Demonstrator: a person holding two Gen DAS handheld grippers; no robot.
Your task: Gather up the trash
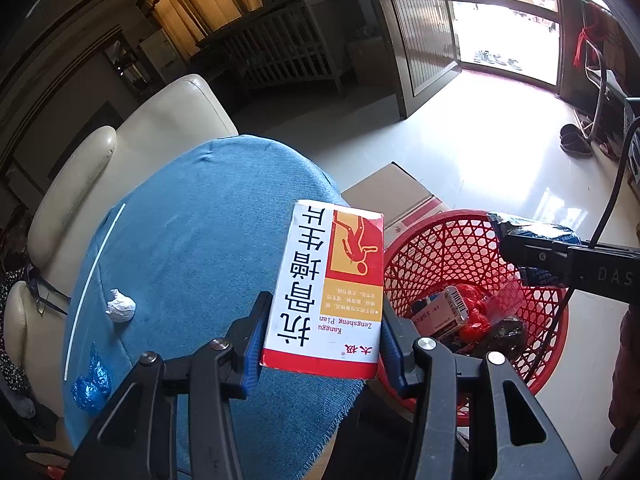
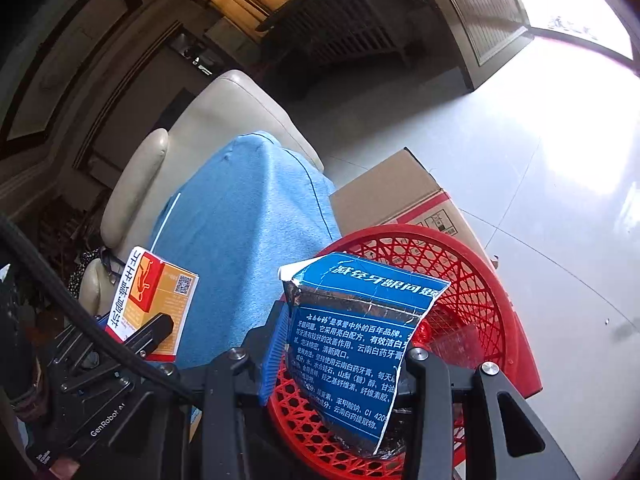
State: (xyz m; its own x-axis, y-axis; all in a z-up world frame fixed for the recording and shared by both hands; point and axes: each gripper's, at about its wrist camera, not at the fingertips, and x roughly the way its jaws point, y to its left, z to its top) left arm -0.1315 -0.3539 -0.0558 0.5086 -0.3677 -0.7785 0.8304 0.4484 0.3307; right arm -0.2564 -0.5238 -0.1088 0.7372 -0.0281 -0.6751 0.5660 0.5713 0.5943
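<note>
Red-and-white medicine box (image 1: pixel 326 288), Chinese print and "Kanggu Zengsheng Pian" on its face, sits pinched between the blue pads of the left gripper (image 1: pixel 322 344); jaws pressed against its two long sides, box pointing away from the camera. It hangs over the near edge of the blue cloth (image 1: pixel 192 232), just beside the basket. Same box seen from the right wrist view at lower left (image 2: pixel 154 300), the left gripper's finger across it.

Torn blue toothpaste carton (image 2: pixel 360 344), flattened, white Chinese text, ragged top edge. Right gripper (image 2: pixel 340 356) clamps it, jaws closed on its lower part; carton held above the basket's near rim. From the left wrist view, the right gripper (image 1: pixel 532 252) comes in from the right edge with the carton (image 1: pixel 532 228) over the basket.

Red lattice basket (image 1: pixel 448 240) on the floor, right of the cloth-covered surface. Inside: a small white box, red plastic, dark scraps.

On the cloth, well apart from the grippers: crumpled white paper ball (image 1: pixel 120 306), crumpled blue plastic (image 1: pixel 92 384), thin white stick (image 1: pixel 94 284) lying along the left edge.

Cardboard box (image 1: pixel 394 194) behind the basket, touching it or nearly. Cream leather armchair (image 1: pixel 152 128) beyond the cloth. Pale tiled floor (image 1: pixel 480 148), bright doorway at far right.
</note>
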